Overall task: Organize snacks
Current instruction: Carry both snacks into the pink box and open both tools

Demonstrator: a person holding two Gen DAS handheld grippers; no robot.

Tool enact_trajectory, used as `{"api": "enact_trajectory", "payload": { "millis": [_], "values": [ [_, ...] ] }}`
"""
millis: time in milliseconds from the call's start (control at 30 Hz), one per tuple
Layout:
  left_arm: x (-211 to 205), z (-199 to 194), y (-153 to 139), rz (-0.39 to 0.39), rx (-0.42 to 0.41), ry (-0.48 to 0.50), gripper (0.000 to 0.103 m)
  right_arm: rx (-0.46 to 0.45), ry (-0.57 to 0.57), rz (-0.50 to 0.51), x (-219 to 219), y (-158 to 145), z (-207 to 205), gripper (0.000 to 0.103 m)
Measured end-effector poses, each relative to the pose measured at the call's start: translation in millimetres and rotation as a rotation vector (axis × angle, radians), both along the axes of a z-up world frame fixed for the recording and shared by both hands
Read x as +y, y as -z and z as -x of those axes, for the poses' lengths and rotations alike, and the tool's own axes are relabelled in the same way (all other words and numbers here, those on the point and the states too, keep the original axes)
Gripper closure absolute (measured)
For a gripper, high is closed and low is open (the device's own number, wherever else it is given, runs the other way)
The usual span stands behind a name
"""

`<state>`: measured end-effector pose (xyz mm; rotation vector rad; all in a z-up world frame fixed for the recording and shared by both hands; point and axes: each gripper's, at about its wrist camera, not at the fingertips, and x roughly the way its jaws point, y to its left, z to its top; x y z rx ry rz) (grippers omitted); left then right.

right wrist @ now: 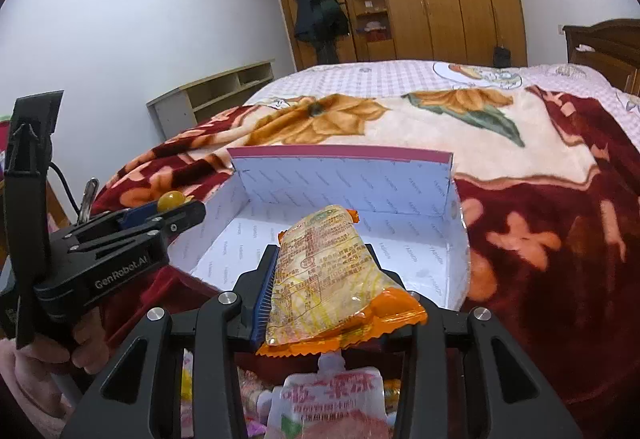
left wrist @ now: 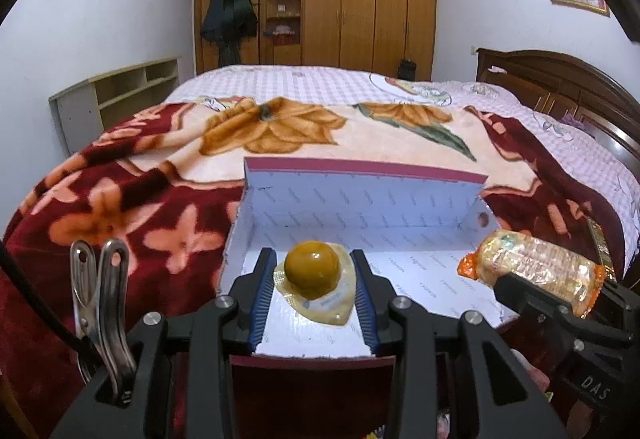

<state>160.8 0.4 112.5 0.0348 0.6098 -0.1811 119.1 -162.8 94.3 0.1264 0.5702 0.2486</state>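
The left gripper (left wrist: pixel 314 279), tilted downward over the open box (left wrist: pixel 420 239), is clamped on a jelly cup (left wrist: pixel 314 270) between its jaws. An orange-edged snack packet (right wrist: pixel 320 279) is gripped in the right gripper (right wrist: pixel 326 291); "GenRobot.AI" is printed on the left one.

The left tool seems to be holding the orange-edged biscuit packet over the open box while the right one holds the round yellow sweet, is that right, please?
Not quite: the items are swapped. The left tool holds the round yellow sweet over the open box, as the left wrist view shows, and the right tool holds the orange-edged biscuit packet, as the right wrist view shows.
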Motion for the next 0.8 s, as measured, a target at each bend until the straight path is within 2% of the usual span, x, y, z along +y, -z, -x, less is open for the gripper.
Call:
{"api": "enact_trajectory", "payload": {
  "millis": [233,500,700,800],
  "values": [
    [-8,-28,25,-0.018,0.066,0.007,0.064,0.045,0.010,0.023,6,15,-21,0.063],
    [-3,-46,45,0.040,0.166,-0.005,0.064,0.114,0.019,0.010,3,36,-40,0.063],
    [-3,-56,60,0.020,0.265,-0.036,0.064,0.150,0.022,0.019,2,44,-45,0.063],
    [-4,-55,66,-0.007,0.286,-0.046,0.064,0.160,0.019,0.031,4,45,-46,0.063]
  ]
}}
